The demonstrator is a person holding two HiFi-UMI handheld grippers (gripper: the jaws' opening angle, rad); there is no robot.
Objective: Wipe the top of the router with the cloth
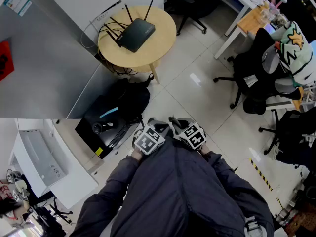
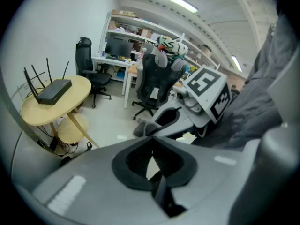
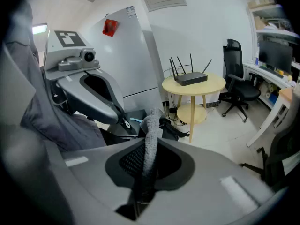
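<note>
Standing well apart from the round counter (image 1: 160, 46), both tools held close to the body. Looking down on the router (image 1: 137, 34), flat on that counter toward its wall-side rim, with antennas (image 1: 129, 13) raised along the far edge.

Holding the right tool (image 3: 145, 172) clamped on the cloth (image 3: 151, 135), a grey strip standing up out of the jaws and aimed roughly at the counter. Holding the left tool (image 2: 154, 168) drawn nearly together on nothing, just beside the right one and equally far from the counter.

No wiping begun, by the look of it; the whole approach yet to make.

Plenty to go wrong from here:
- Could stumble or knock on the way in, given the black case (image 1: 106, 127) on the floor between here and the counter's legs.
- Could snag the cloth on the antennas if swept too far toward the counter's wall side.
- Could shove the router across the counter, probably light and unbraced; worth steadying with the left tool.
- Could tug the cables (image 1: 104, 28) trailing off the counter's rim and drag the router with them.
- Could lose the cloth, pinched only along a narrow part and liable to slip free under hard rubbing.
</note>
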